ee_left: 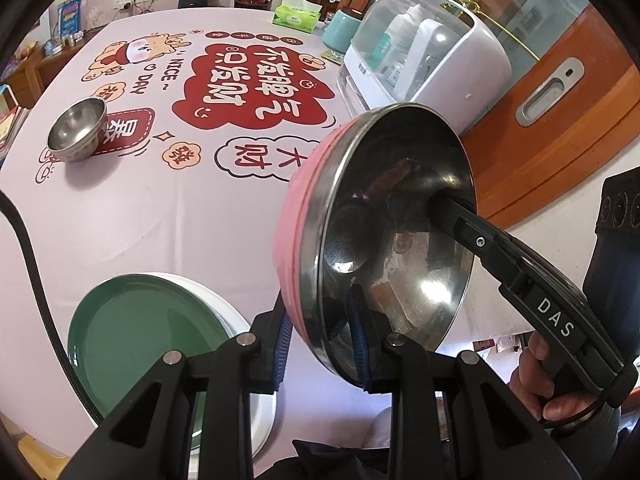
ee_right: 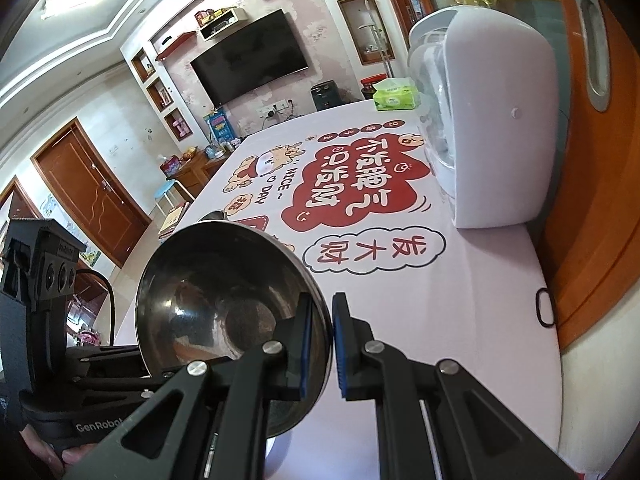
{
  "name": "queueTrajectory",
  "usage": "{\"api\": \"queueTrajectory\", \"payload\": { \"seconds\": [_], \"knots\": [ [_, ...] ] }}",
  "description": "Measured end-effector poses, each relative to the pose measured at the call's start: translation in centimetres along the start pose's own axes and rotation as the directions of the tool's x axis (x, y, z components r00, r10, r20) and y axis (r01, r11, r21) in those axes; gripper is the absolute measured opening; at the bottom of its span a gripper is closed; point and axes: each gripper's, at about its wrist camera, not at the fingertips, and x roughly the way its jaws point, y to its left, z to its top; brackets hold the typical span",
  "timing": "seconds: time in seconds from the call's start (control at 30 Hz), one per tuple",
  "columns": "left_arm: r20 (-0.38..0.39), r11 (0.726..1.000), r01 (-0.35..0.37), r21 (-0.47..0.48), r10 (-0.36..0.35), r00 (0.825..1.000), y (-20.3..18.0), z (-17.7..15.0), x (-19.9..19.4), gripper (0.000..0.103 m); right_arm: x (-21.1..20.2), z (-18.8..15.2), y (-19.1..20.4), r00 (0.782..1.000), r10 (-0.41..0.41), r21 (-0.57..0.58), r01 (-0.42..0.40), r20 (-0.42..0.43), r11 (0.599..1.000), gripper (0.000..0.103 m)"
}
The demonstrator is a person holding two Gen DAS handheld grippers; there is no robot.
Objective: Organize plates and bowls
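Observation:
A pink bowl with a steel inside point(ee_left: 384, 240) is held on edge above the table. My left gripper point(ee_left: 320, 344) is shut on its near rim. My right gripper point(ee_right: 322, 344) is shut on the opposite rim of the same bowl point(ee_right: 224, 304); its finger point(ee_left: 464, 216) reaches into the bowl in the left wrist view. A small steel bowl point(ee_left: 78, 130) stands upright on the tablecloth at the far left. A green plate point(ee_left: 132, 336) lies on a white plate point(ee_left: 224, 308) at the table's near edge, left of my left gripper.
A white countertop sterilizer point(ee_left: 432, 56) point(ee_right: 488, 120) stands at the right side of the table. A green tissue pack point(ee_left: 298, 16) and a teal cup point(ee_left: 340, 30) sit at the far end. An orange wooden panel point(ee_right: 592, 200) borders the right. A black cable point(ee_left: 24, 248) runs at left.

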Motion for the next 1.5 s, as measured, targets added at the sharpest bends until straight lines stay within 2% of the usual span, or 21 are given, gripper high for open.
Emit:
{"api": "queueTrajectory", "payload": {
  "seconds": [0.63,1.03,1.5],
  "knots": [
    [0.032,0.998,-0.026,-0.06,0.028,0.999,1.4,2.5,0.4,0.024,2.7,3.6,1.2,0.998,-0.004,-0.132,-0.005,-0.064,0.991,0.01],
    [0.009,0.994,-0.024,-0.108,0.025,1.0,1.5,3.2,-0.2,0.024,2.5,4.9,1.8,0.994,-0.002,-0.146,-0.015,-0.113,0.989,0.01],
    [0.039,0.997,0.0,-0.074,0.003,0.999,0.3,3.0,-0.8,0.024,0.7,4.6,1.1,0.996,-0.022,-0.147,0.01,-0.082,0.989,0.01]
  ]
}}
